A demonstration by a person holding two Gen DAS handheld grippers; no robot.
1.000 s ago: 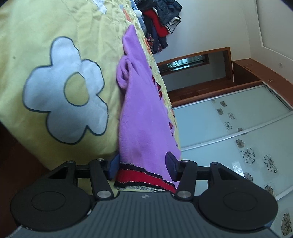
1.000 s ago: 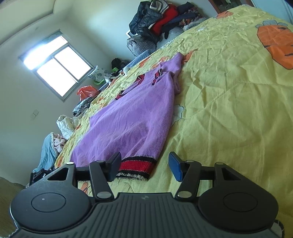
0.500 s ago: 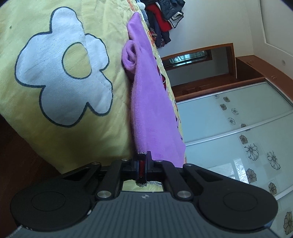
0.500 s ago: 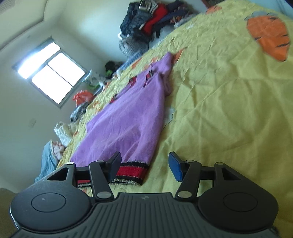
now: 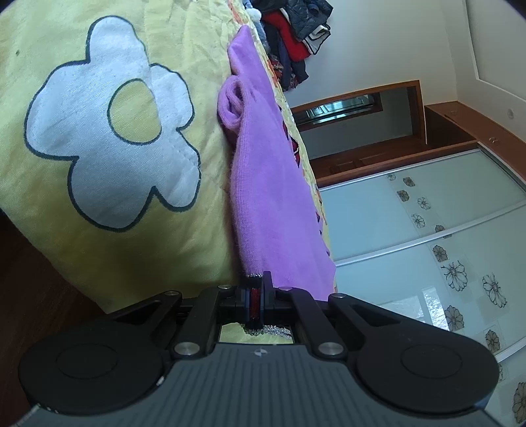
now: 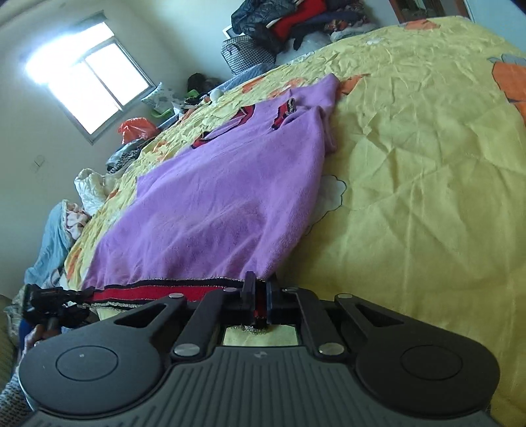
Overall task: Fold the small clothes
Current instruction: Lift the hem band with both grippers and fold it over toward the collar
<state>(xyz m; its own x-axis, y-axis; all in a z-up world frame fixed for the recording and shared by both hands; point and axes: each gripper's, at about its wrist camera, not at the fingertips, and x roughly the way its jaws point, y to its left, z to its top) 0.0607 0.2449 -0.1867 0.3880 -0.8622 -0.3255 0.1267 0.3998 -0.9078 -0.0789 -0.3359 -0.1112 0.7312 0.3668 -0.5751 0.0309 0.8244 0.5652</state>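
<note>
Purple sweater [image 6: 227,197]: lies spread flat on the yellow quilt [image 6: 427,203], its red-and-black striped hem [image 6: 157,290] at the near edge, nearest both cameras.
Left gripper [image 5: 254,295]: fingers pressed together on one corner of the sweater's hem, a red strip of knit pinched between the pads; glittery trim hangs below the fingers.
Right gripper [image 6: 259,303]: fingers also closed tight, clamping the other corner of the hem; the same glittery trim shows under the pads.
Left gripper from the right wrist view: a dark tool [image 6: 49,303] at the far end of the hem from the right gripper, with the hem drawn in a straight band between the two.
Sweater's side edges: one side runs along a white flower patch [image 5: 108,138] on the quilt; a sleeve [image 5: 231,105] is bunched in a loop on that side.
Open room beside the sweater: a broad stretch of bare, creased quilt lies on the side past the right gripper, running out to an orange carrot patch [image 6: 511,85].
Beyond the sweater's collar end: a heap of dark and red clothes [image 6: 289,23] against the wall, well apart from the sweater.
Quilt's edge: drops off just beside the left gripper toward a dark wood floor [image 5: 29,289].
Writing: none readable; only a small pale logo mark on each gripper body.
</note>
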